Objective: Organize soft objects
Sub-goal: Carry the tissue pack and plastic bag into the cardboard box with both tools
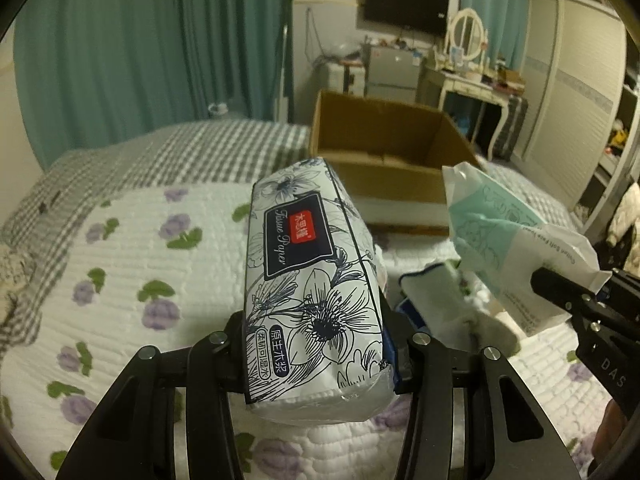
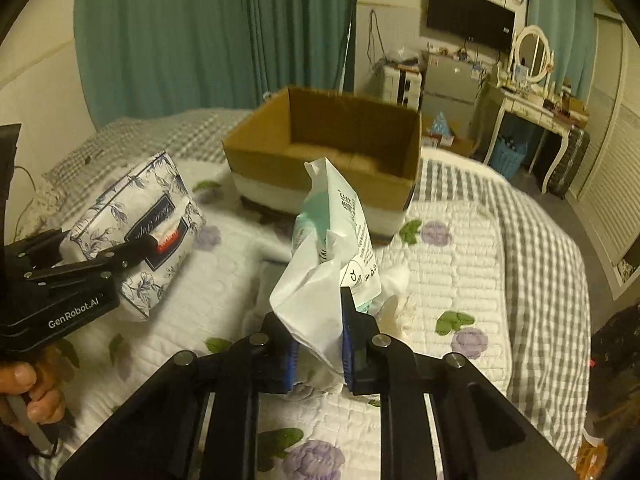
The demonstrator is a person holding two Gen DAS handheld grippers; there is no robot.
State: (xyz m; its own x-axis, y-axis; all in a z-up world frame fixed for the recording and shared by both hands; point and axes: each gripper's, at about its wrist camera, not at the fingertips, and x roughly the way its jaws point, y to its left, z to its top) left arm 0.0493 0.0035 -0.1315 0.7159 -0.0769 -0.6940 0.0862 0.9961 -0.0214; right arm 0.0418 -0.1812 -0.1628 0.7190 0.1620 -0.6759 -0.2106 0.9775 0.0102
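Observation:
My left gripper [image 1: 316,344] is shut on a white tissue paper pack [image 1: 308,280] with dark blue flower print, held above the bed; it also shows at the left of the right wrist view [image 2: 140,232]. My right gripper [image 2: 320,344] is shut on a crumpled mint-green and white soft towel pack [image 2: 332,248], held above the bed; it shows at the right of the left wrist view [image 1: 512,240]. An open cardboard box [image 2: 320,160] stands on the bed beyond both packs, also seen in the left wrist view [image 1: 384,152].
The bed has a white quilt with purple flowers [image 1: 140,280] and a grey checked blanket [image 2: 520,240]. More soft items [image 1: 440,300] lie on the quilt under the green pack. Green curtains, a dressing table [image 2: 536,108] and a wardrobe stand beyond.

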